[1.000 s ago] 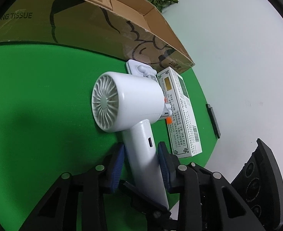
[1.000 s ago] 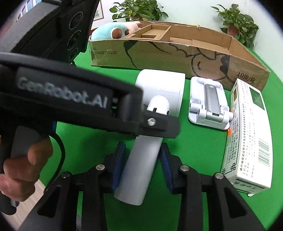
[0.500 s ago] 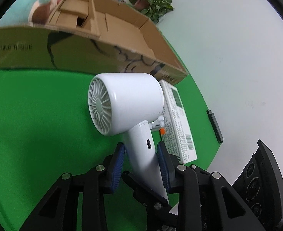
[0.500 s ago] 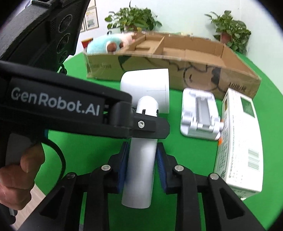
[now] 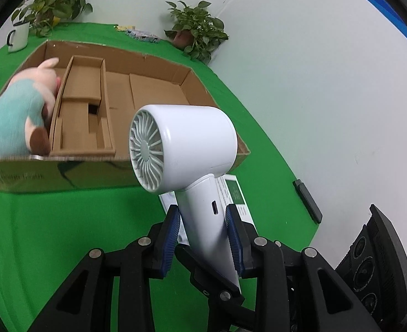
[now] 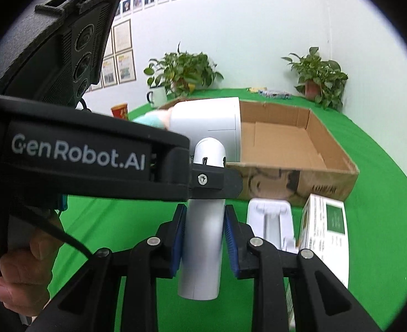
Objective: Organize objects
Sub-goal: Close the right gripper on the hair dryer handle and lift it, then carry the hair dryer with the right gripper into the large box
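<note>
Landmark: the box [image 5: 98,171], an open cardboard tray on the green tabletop [image 5: 51,235]; all places below are given from it.
Toy [image 5: 15,116]: a plush in teal lies in the box's left end compartment, against a cardboard divider.
Mug [image 5: 18,37]: white, beyond the box's far left corner, beside a potted plant [image 5: 54,2].
Dryer [image 5: 181,144]: white hair dryer, lifted clear of the tabletop, its head level with the box's near wall towards the right end, grille facing left, handle slanting down towards me.
My left gripper [image 5: 203,238]: nearly shut, both blue pads pressed on the dryer's handle just under the head, in front of the box.
My right gripper [image 6: 204,238]: its jaws have just been closing on the handle and now clamp it lower down, near the butt; my left gripper's black body crosses above it.
My hand [image 6: 23,274]: fingers curled round the left gripper's grip, at the left edge of the right wrist view.
Stand [image 6: 269,221]: white plastic stand lying flat, just in front of the box's near right corner.
Carton [image 6: 325,235]: white and green printed carton, touching or just beside the stand, right of it.
Second plant [image 5: 197,36]: beyond the box's far right corner, against the wall.
</note>
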A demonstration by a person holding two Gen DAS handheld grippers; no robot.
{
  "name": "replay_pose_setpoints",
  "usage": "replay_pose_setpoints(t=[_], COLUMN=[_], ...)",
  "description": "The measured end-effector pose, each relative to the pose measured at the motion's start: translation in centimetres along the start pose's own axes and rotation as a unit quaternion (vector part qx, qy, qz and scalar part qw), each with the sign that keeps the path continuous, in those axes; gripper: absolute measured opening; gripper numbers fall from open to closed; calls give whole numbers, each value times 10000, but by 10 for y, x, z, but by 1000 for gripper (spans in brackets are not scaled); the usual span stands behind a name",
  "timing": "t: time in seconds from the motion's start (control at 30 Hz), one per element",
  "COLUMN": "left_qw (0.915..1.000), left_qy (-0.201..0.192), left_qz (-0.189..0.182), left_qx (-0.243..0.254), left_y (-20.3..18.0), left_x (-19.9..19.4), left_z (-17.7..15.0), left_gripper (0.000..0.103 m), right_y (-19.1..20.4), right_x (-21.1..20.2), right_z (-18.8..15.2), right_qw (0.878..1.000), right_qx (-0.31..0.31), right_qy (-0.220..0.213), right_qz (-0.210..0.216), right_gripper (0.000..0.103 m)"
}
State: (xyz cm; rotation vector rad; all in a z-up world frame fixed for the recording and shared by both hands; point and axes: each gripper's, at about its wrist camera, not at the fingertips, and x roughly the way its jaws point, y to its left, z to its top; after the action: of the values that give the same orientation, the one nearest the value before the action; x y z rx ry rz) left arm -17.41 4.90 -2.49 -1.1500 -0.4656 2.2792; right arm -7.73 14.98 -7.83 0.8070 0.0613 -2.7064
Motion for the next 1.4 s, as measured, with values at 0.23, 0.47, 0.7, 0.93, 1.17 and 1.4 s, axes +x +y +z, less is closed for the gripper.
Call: replay_pose_setpoints(t=[0.23,0.47,0.7,0.93,1.17,1.4], left_qw=[9997,9995,9996,9993,9952,9884], left_qy=[-175,-165,70,277,791,1225], left_qz=[26,4,133,147,258,417], left_qx=[176,278,229,-197,-522,-791], left_y=[-14,-17,-7,26,64,91], left_x=[-4,1,22,52,101,139], left_z=[29,70,116,149,157,147], left_gripper=[30,30,31,31,31,31], right_y=[-13,-22,-35,-47,-60,-73], right_x=[7,16,43,86,126,161], right_z=[30,56,82,102,94,74], right_qw=[9996,9992,9991,9984,9936,9845], right_qx=[114,195,400,480,807,1121], right_qy=[-260,-333,-98,258,752,1302], right_qz=[-11,-35,66,133,242,359], right_gripper=[25,25,25,25,25,25])
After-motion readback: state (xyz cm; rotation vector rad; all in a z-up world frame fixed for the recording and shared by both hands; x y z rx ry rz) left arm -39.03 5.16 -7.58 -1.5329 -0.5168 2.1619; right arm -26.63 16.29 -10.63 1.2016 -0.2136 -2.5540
